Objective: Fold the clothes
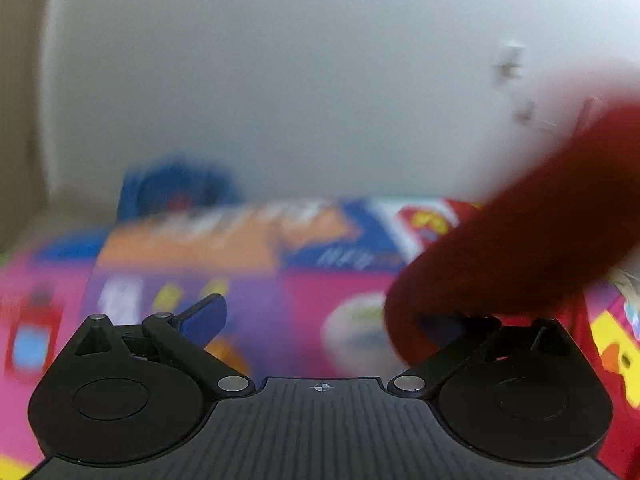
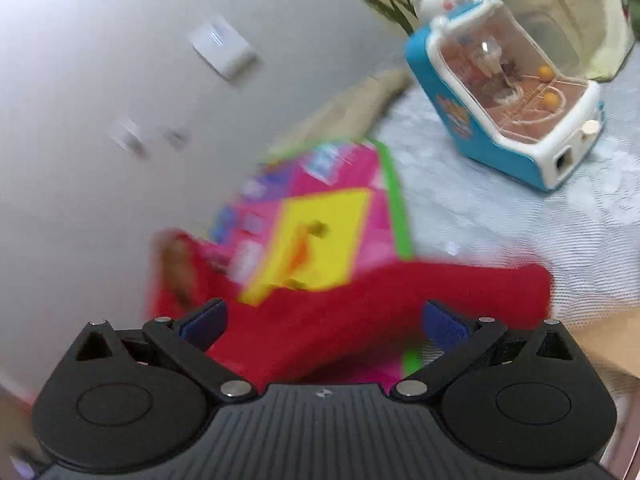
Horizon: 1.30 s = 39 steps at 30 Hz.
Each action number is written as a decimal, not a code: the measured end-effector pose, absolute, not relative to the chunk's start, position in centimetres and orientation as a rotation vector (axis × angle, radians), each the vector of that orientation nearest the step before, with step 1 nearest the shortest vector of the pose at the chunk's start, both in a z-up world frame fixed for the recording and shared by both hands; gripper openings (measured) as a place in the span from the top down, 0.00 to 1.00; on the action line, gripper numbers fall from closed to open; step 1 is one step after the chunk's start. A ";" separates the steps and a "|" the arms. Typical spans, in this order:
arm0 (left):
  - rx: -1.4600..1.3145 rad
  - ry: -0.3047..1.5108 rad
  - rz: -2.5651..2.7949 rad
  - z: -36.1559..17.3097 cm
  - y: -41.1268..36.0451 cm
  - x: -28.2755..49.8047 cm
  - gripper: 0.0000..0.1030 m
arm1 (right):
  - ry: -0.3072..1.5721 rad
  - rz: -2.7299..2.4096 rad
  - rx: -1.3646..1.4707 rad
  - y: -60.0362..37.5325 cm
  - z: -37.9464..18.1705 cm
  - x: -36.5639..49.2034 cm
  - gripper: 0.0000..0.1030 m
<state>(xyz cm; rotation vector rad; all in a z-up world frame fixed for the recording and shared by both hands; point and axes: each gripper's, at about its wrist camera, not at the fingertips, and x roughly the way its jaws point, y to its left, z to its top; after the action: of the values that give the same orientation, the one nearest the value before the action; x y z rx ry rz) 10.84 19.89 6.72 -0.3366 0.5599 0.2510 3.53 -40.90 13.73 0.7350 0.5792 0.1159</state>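
A red garment [image 2: 400, 300] lies blurred across a colourful play mat [image 2: 320, 232], just ahead of my right gripper [image 2: 324, 322]. That gripper stands open, both blue pads [image 2: 204, 320] showing, with the cloth in front of and partly between the fingers, not pinched. In the left wrist view a dark red fold of the garment [image 1: 520, 240] hangs close to the lens and drapes over the right finger, hiding its pad. My left gripper [image 1: 320, 320] is spread open, and only its left blue pad [image 1: 204, 316] shows. The mat [image 1: 240, 288] under it is smeared by motion.
A blue and white toy basketball machine [image 2: 500, 92] stands on a pale lace cover [image 2: 520, 220] at the right. A white wall with a switch plate [image 2: 224, 48] rises close behind the mat. A blue object [image 1: 176, 192] sits at the mat's far left edge.
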 end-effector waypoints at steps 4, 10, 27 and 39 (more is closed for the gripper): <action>-0.343 0.616 0.229 5.1 22.4 7.8 0.00 | 0.399 0.258 0.796 -43.7 18.6 -1.0 0.00; -0.034 0.521 -0.143 7.8 17.6 0.0 0.00 | 0.336 0.416 0.602 -45.4 27.3 -7.7 0.00; 0.518 0.684 -0.165 1.1 10.4 -7.5 0.00 | 0.692 0.354 -0.392 -24.2 9.4 -13.7 0.00; 0.468 0.524 -0.067 10.8 12.1 -10.2 0.00 | 0.451 0.138 -0.517 -27.7 17.9 -13.8 0.00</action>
<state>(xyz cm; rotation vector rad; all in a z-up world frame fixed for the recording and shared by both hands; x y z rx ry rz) -10.21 12.06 10.84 0.4682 0.5235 -0.0672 -13.82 -27.71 17.90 -0.5166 0.4513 0.1376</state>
